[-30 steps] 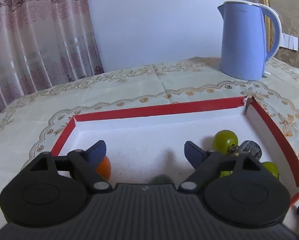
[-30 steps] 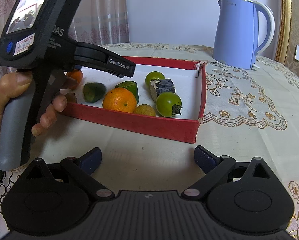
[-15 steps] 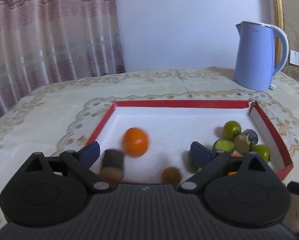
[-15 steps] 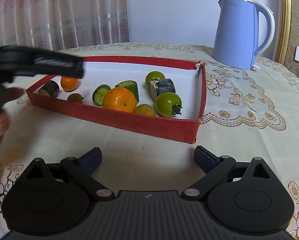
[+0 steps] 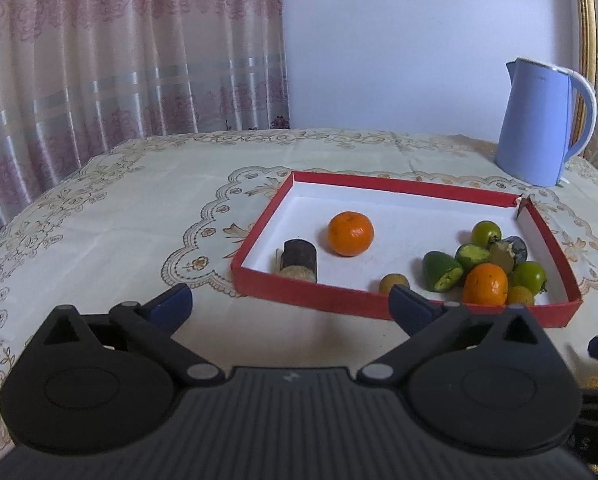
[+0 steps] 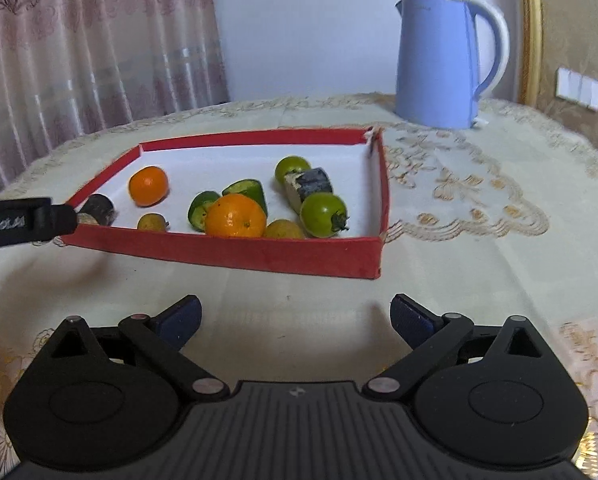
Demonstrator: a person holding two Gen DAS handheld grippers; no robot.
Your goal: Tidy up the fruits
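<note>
A red tray (image 5: 319, 292) with a white floor holds the fruit. At its left end lie a small orange (image 5: 350, 233) and a dark cut piece (image 5: 299, 260). A bigger orange (image 5: 485, 284), green tomatoes (image 5: 486, 233), cut green pieces (image 5: 441, 270) and a small brownish fruit (image 5: 394, 282) crowd the right end. My left gripper (image 5: 289, 304) hovers in front of the tray's near wall, jaws opening, nothing between them. My right gripper (image 6: 295, 314) stands open and empty over the cloth, short of the tray (image 6: 239, 252). The left gripper's black finger (image 6: 55, 220) shows at the tray's left corner.
A blue kettle (image 5: 539, 124) stands behind the tray at the back right, also seen as the kettle (image 6: 439, 64) in the right wrist view. An embroidered cream cloth (image 5: 119, 220) covers the table. Pink curtains (image 5: 99, 60) hang behind the table's left edge.
My left gripper has drawn back out of the tray to its near left side, jaws spread wider. The small orange and dark cut piece, blurred half a second ago, lie still. The right gripper has stayed put.
</note>
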